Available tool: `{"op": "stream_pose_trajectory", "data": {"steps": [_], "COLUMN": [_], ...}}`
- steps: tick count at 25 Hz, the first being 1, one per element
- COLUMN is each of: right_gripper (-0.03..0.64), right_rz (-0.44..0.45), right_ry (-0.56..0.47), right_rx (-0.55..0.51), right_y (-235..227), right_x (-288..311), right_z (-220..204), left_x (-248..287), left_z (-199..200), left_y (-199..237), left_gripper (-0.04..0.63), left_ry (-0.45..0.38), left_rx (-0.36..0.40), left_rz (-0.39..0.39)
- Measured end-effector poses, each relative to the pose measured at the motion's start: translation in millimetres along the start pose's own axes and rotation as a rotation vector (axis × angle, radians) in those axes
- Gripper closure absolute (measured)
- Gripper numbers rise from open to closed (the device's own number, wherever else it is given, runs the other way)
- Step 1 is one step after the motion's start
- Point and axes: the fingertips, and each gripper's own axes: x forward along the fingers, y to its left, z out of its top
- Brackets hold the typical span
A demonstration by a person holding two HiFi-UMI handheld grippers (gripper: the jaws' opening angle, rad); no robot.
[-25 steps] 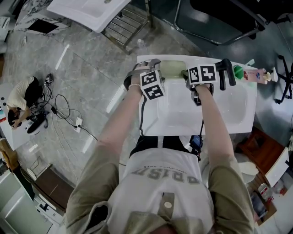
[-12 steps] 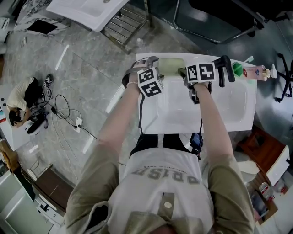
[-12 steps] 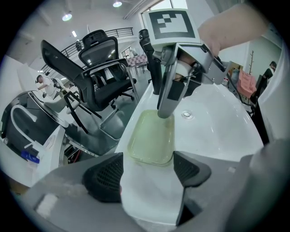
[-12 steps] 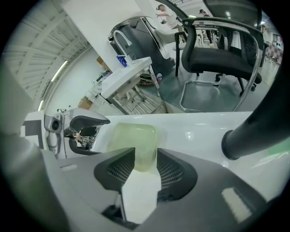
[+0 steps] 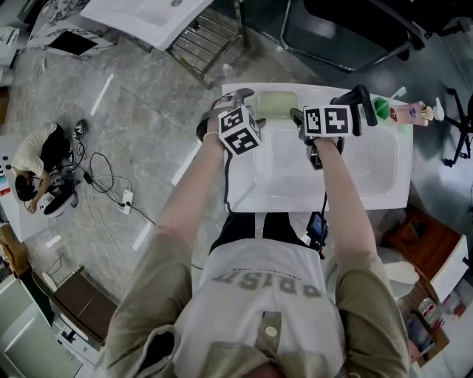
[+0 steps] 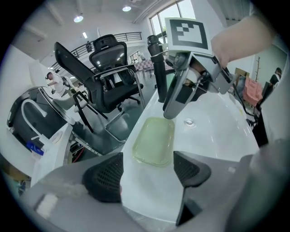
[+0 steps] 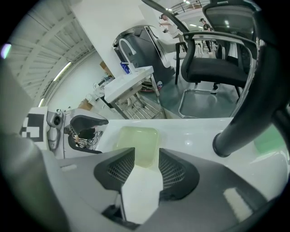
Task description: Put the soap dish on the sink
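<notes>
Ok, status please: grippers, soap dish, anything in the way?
Left gripper open, empty. Right gripper just been opening, pads off the soap dish. Dish flat on sink ledge, near faucet. Nothing in the way.

White sink (image 5: 369, 201): pale green soap dish (image 5: 276, 102) flat on back rim, black faucet (image 5: 361, 103) right of it, bottle (image 5: 411, 113) beyond.

You stood on grey marbled floor (image 5: 140, 103). Black office chairs (image 6: 106, 68) stood ahead of you, metal rack (image 5: 207, 44) nearby. Cables (image 5: 103, 181) lay across floor. Ceiling lamps (image 6: 79, 18) were lit, windows (image 6: 172, 11) bright.
</notes>
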Motion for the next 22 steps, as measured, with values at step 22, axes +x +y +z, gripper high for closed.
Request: {"op": "stream_pose_trajectory", "data": {"steps": [22], "right_gripper": [0.456], "right_rz": [-0.049], "right_ry": [-0.582], "right_rx": [-0.245], "right_y": [59.3], "right_x": [-146.9], "right_z": [23.9], "left_x": [-137.0], "left_z": [47.3], "left_y": [-6.3], "left_gripper": [0.233], "left_ry": [-0.431], "left_rx": [-0.494], "left_rz": [0.332]}}
